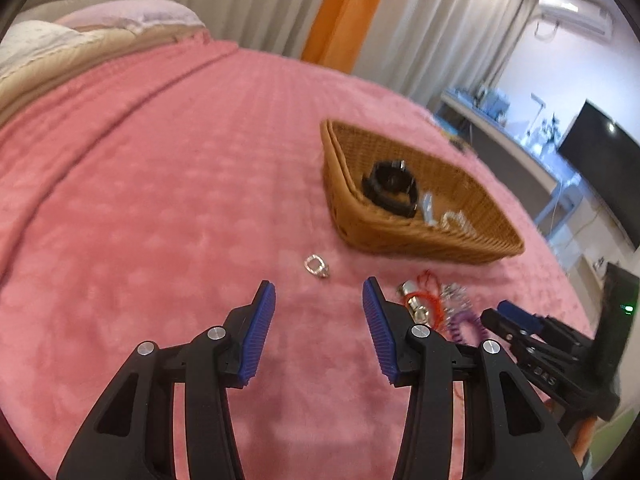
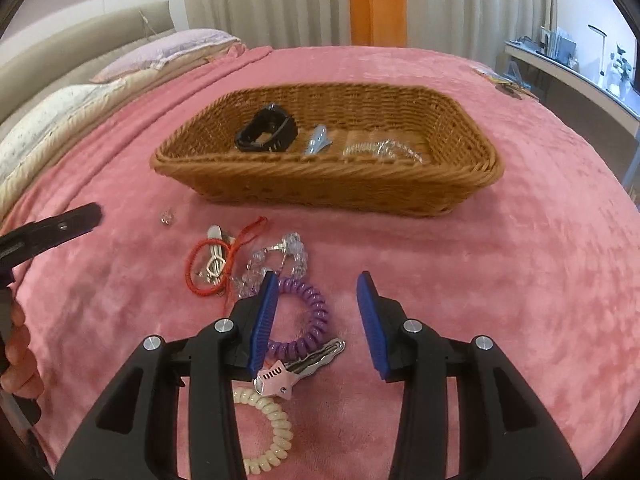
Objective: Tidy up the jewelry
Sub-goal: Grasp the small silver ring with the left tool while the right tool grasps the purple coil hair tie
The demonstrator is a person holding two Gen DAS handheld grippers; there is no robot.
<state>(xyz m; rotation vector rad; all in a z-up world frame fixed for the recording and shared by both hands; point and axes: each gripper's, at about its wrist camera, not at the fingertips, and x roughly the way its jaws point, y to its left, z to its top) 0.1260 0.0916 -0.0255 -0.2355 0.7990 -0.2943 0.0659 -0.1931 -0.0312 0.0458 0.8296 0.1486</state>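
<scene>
Both claws spread, holding nothing. I've got L claw [image 1: 319,286] near the silver ring [image 1: 317,266], R claw [image 2: 316,280] by purple coil band [image 2: 303,322]; next pinch, drop in basket [image 2: 332,190]

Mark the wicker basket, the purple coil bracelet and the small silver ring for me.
wicker basket [image 2: 328,194]: right wrist view, on its near outer wall.
purple coil bracelet [image 2: 316,312]: right wrist view, on the right side of the coil.
small silver ring [image 1: 317,266]: left wrist view, on the ring's band.

Basket [image 2: 328,184] sat at upper centre on blanket [image 2: 500,280]; watch [image 2: 267,130] inside it; bracelets [image 2: 256,272] lay below, ring [image 2: 167,216] to left.
</scene>
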